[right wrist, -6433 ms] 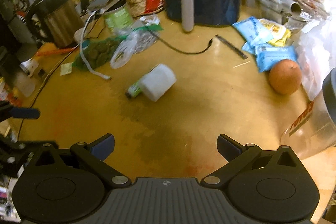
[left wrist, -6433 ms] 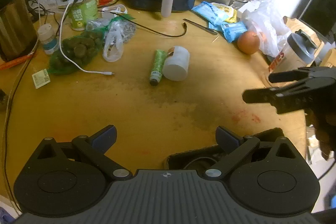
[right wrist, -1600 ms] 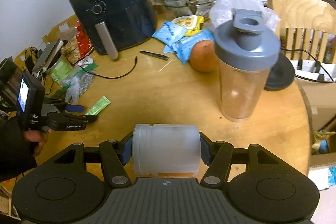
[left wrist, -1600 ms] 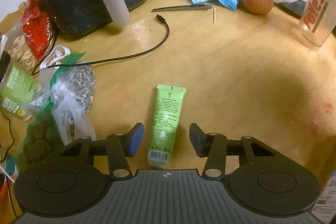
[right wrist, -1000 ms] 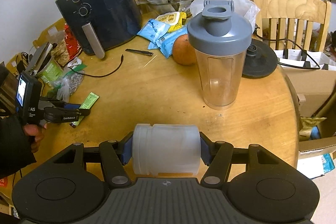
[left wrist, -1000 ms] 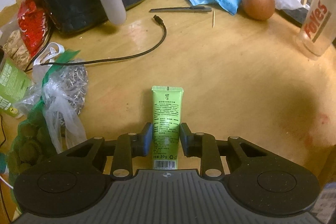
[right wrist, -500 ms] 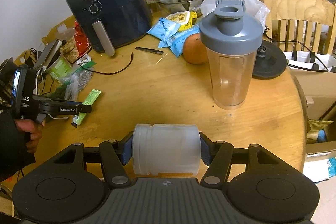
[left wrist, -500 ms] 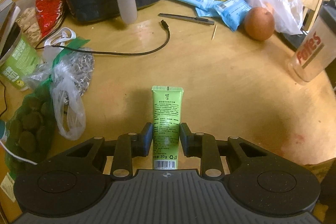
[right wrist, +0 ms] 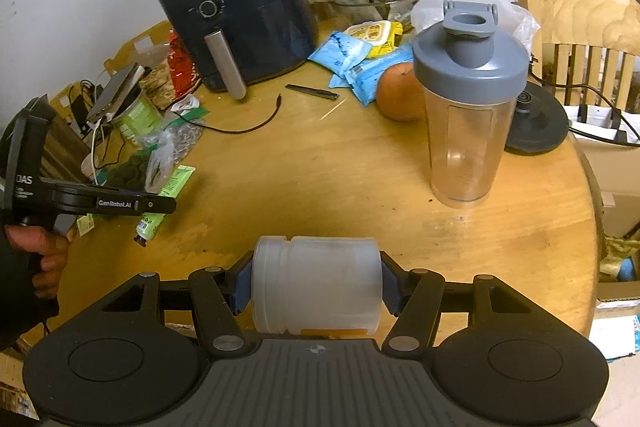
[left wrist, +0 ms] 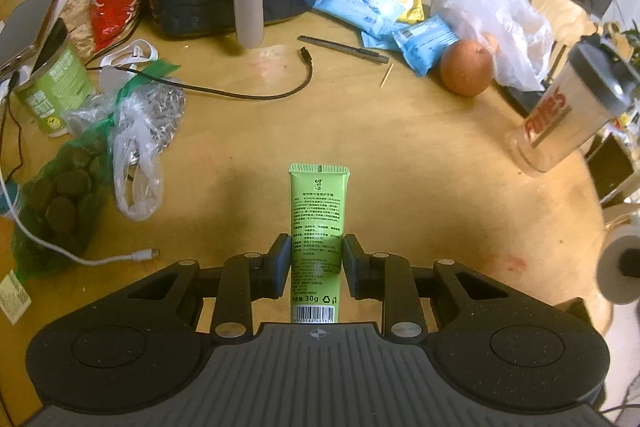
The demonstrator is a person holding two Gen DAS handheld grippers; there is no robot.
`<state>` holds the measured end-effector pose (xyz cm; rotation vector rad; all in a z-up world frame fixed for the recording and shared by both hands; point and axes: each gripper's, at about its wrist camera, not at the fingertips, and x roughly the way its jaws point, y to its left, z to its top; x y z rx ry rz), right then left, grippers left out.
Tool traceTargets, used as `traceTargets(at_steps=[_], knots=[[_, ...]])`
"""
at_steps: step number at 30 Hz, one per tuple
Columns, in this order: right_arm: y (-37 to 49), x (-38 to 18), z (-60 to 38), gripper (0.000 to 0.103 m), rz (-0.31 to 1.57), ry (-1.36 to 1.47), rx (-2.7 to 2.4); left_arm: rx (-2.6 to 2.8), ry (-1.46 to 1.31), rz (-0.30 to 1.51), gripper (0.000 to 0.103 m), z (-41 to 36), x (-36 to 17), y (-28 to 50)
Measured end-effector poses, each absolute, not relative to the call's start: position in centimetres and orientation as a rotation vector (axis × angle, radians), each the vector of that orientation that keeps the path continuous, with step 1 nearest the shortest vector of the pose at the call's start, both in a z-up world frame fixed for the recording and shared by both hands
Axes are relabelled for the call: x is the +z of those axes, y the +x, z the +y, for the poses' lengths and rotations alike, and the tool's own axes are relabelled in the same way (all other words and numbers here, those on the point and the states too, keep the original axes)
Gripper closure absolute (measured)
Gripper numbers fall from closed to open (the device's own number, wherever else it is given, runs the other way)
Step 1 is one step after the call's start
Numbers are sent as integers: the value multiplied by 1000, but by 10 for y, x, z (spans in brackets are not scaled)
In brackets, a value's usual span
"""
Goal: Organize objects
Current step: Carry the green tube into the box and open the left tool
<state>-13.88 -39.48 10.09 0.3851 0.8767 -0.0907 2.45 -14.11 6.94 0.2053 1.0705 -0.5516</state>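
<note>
A lived-in home kitchen corner: a cluttered round wooden bench (right wrist: 360, 163) carrying an air fryer (right wrist: 240, 23), a shaker bottle (right wrist: 468, 107), snack packets (left wrist: 360, 7) and an orange (left wrist: 466, 67), wooden chair (right wrist: 580, 27) alongside.

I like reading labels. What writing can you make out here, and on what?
"30g": green tube; its fine print is too small to read.
"DAS" and "GenRobot.AI": left hand-held gripper.
Red letters on the shaker: too warped to read.
Green can: text blurred.
</note>
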Motion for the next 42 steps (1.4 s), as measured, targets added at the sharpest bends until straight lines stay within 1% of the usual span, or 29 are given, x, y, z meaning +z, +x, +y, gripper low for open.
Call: traceTargets(at_steps=[12, 25, 42], knots=[[-149, 104, -390, 39, 874, 375, -41, -574, 147, 1053, 75, -136, 93, -13], [-156, 110, -386, 39, 860, 365, 18, -561, 34, 1076, 75, -127, 109, -53], [-172, 114, -385, 39, 843, 360, 84, -479, -139, 1176, 75, -115, 106, -106]])
